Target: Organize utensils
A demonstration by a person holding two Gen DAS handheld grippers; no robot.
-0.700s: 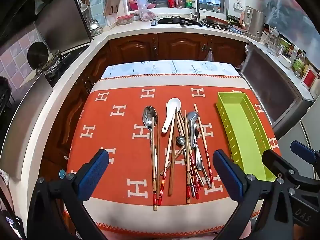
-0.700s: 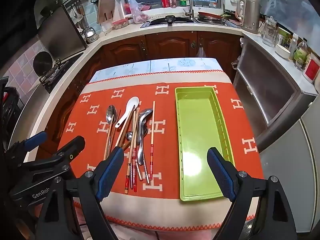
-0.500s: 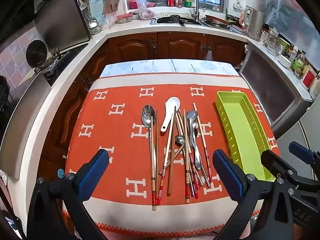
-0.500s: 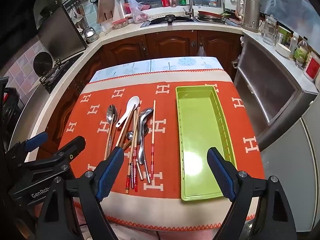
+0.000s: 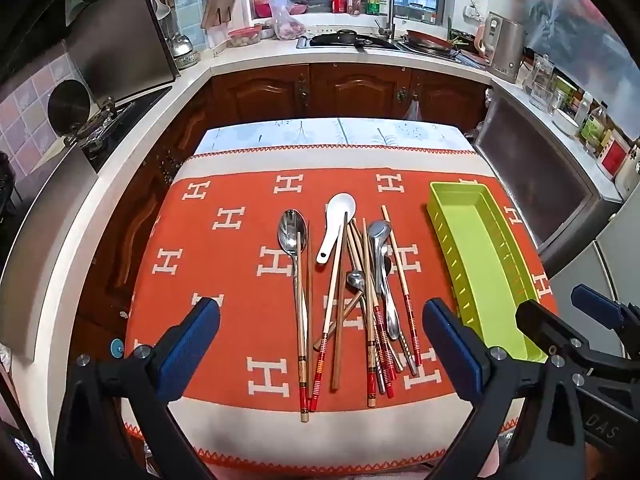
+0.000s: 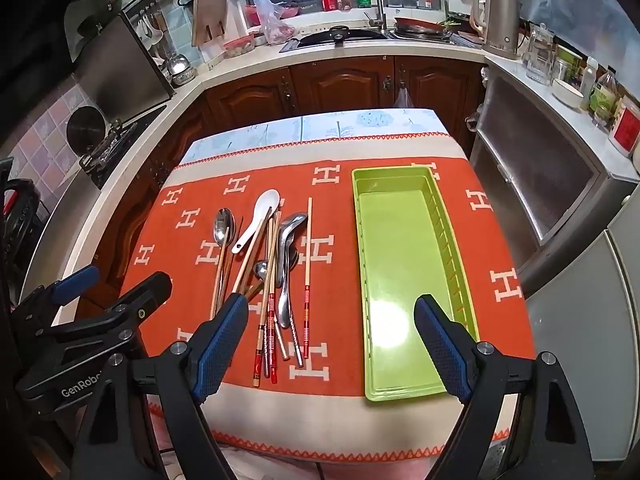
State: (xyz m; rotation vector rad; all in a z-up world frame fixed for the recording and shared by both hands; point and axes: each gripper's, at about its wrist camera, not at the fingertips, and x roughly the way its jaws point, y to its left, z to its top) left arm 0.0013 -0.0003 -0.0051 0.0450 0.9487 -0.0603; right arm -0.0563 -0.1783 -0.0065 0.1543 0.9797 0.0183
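Utensils all in one loose pile on the orange blanket with white H letters (image 5: 224, 264), just left of the long lime-green plastic tray (image 6: 400, 264). Nothing inside that tray. In the pile: white ceramic soup spoon (image 5: 338, 220) at the far end, long-handled steel spoon (image 5: 292, 236) on the side farthest from the tray, more steel spoons (image 5: 380, 248) crossed over wooden chopsticks with red-banded ends (image 5: 404, 288), the chopstick nearest the tray lying a little apart from the rest. Left gripper (image 5: 320, 344) spread wide, holding nothing, hovering above the near ends of the pile. Right gripper (image 6: 332, 344) also wide and holding nothing, up over the near end of the tray, one blue pad (image 6: 444, 344) over the tray's near right corner.
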